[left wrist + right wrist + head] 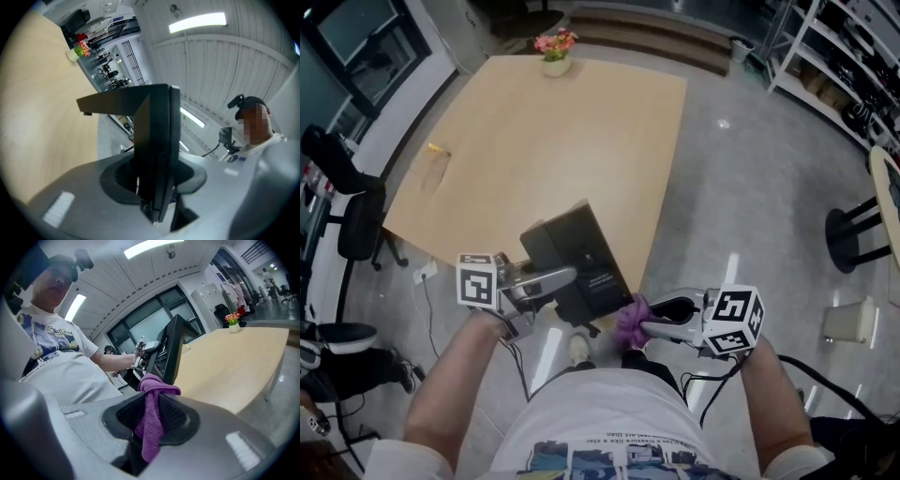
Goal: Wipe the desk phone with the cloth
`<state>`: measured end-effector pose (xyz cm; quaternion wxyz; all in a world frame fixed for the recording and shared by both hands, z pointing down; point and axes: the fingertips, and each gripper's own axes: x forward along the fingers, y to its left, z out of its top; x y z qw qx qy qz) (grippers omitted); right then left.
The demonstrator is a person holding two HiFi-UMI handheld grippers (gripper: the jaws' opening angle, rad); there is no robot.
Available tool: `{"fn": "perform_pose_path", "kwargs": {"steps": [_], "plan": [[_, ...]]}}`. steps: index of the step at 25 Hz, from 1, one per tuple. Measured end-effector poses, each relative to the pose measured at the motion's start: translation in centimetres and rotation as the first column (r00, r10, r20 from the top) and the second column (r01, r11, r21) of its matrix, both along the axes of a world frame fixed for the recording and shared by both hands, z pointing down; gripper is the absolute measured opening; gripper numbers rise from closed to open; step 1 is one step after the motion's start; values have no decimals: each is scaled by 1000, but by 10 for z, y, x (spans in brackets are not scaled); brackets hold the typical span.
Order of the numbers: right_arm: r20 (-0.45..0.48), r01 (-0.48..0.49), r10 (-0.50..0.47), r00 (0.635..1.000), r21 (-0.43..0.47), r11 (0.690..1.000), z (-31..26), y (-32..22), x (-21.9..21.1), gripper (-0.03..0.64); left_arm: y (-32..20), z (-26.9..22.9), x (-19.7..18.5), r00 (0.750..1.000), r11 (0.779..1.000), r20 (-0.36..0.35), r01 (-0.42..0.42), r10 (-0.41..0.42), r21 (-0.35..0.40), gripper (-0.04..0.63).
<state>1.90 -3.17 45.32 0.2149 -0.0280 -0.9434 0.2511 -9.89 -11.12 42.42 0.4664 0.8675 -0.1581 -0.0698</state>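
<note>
A pale wooden table [534, 141] stands on a glossy grey floor [741, 187]. At the table's near edge the black desk phone [581, 253] is tilted up; its white print is too small to read. The left gripper [565, 277], pointing level, is clamped on the phone's side. The right gripper [652, 328], angled slightly down, pinches the purple cloth [631, 319] right at the phone's near corner. A flower pot [555, 54] sits at the far edge.

Black slab-shaped plastic desk phone [577, 258], crumpled purple terry cloth [632, 321].
Phone raised, tipped on edge above pale wooden table [581, 122]'s near edge; cloth bunched and drooping just beside phone's lower corner.
</note>
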Motion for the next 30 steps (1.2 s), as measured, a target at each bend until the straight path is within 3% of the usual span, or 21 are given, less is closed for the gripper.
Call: {"fn": "perform_pose_path", "kwargs": {"steps": [5,9,16,21,30], "plan": [[-15,-59,60,998,48,997,-13,-19,18,89,0,1,-4,1000,1000,1,5,-5,-3,179],[24,-164,163,986,113,980,-42,-52,24,89,4,5,-3,999,1000,26,-27,27,-4,179],[152,-301,271,951,232,925,-101,-109,-16,89,17,18,8,994,995,55,-98,99,-27,179],[146,-269,240,960,232,935,-99,-109,-43,89,22,22,14,992,993,48,-112,114,-36,178],[63,-221,214,975,143,965,-46,-66,-36,89,12,25,4,996,995,39,-82,84,-48,179]]}}
